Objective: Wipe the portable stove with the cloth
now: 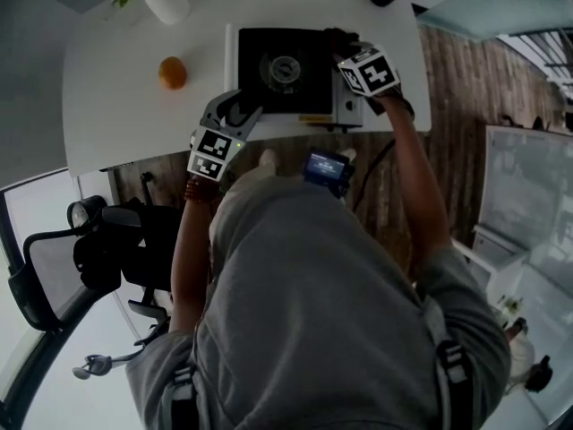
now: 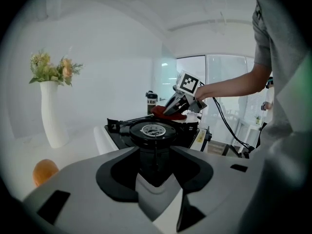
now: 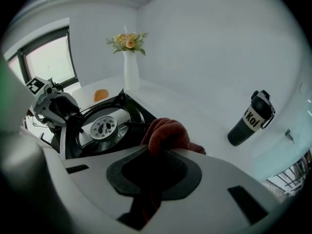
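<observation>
- At the far right corner of the portable stove (image 1: 286, 70), my right gripper (image 1: 345, 45) has its jaws clamped tight on the red cloth (image 3: 165, 133). The cloth bunches out past the tips.
- The stove sits on the white table (image 1: 116, 106). I cannot tell whether the cloth is pressing on the stove's top yet.
- I judge the step in hand to be setting the cloth onto the stove to wipe.
- The next move calls for pressing the cloth flat and sweeping it across the top, working round the burner (image 3: 104, 126).
- My left gripper (image 1: 243, 112) has its jaws spread wide with nothing between them. It sits by the stove's near left corner, and I cannot tell whether it touches.
</observation>
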Demonstrator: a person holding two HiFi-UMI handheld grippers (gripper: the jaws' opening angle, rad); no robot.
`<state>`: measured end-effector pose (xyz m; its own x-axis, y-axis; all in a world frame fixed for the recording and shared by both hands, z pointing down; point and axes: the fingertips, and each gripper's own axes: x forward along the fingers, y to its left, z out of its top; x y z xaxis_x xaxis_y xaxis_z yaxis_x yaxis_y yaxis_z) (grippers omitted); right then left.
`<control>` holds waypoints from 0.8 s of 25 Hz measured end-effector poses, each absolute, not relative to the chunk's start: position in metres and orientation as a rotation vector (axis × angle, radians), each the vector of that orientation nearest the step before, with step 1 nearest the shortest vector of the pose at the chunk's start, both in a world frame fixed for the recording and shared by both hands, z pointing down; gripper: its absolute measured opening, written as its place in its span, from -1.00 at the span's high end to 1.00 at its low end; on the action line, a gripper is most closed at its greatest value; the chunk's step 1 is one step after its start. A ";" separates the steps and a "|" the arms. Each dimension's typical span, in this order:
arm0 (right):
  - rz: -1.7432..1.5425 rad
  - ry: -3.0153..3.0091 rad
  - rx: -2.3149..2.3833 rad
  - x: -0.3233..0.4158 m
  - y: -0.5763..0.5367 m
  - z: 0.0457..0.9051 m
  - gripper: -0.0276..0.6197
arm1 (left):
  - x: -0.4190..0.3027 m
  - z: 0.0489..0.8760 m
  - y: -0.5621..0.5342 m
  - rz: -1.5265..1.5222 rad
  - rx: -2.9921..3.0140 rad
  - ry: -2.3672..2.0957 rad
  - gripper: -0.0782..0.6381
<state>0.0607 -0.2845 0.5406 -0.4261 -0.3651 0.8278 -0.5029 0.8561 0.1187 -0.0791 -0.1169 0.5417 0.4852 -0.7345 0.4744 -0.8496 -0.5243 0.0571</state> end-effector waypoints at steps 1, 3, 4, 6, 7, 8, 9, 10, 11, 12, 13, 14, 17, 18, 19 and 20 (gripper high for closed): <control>0.183 -2.066 0.636 0.060 -0.283 0.540 0.75 | -0.080 0.542 -0.117 0.594 2.455 -1.344 0.23; 0.178 -2.067 0.634 0.058 -0.280 0.541 0.75 | -0.080 0.543 -0.118 0.610 2.461 -1.358 0.23; 0.178 -2.067 0.631 0.058 -0.278 0.541 0.75 | -0.081 0.543 -0.118 0.605 2.459 -1.367 0.22; 0.185 -2.068 0.625 0.058 -0.273 0.543 0.75 | -0.081 0.542 -0.119 0.591 2.452 -1.380 0.22; 0.183 -2.068 0.625 0.058 -0.271 0.543 0.75 | -0.081 0.542 -0.119 0.587 2.451 -1.383 0.22; 0.175 -2.068 0.626 0.057 -0.268 0.543 0.75 | -0.081 0.542 -0.119 0.587 2.450 -1.385 0.22; 0.164 -2.067 0.624 0.056 -0.265 0.542 0.75 | -0.081 0.542 -0.119 0.589 2.451 -1.385 0.22; 0.154 -2.063 0.617 0.056 -0.261 0.541 0.75 | -0.081 0.542 -0.119 0.591 2.452 -1.385 0.22; 0.142 -2.057 0.612 0.055 -0.257 0.542 0.75 | -0.081 0.542 -0.119 0.593 2.452 -1.386 0.22; 0.131 -2.055 0.611 0.054 -0.254 0.543 0.75 | -0.081 0.542 -0.119 0.593 2.451 -1.388 0.22; 0.127 -2.059 0.613 0.053 -0.252 0.543 0.75 | -0.081 0.542 -0.119 0.593 2.449 -1.391 0.22; 0.130 -2.066 0.615 0.052 -0.251 0.543 0.75 | -0.081 0.542 -0.119 0.595 2.448 -1.394 0.22; 0.096 -2.060 0.569 0.049 -0.241 0.540 0.75 | -0.081 0.542 -0.119 0.601 2.446 -1.401 0.22; 0.066 -2.051 0.538 0.048 -0.237 0.540 0.75 | -0.081 0.542 -0.119 0.599 2.447 -1.401 0.22; 0.038 -2.043 0.506 0.046 -0.232 0.540 0.75 | -0.081 0.542 -0.119 0.596 2.451 -1.401 0.22; 0.018 -2.038 0.476 0.044 -0.227 0.541 0.75 | -0.081 0.542 -0.119 0.592 2.456 -1.402 0.22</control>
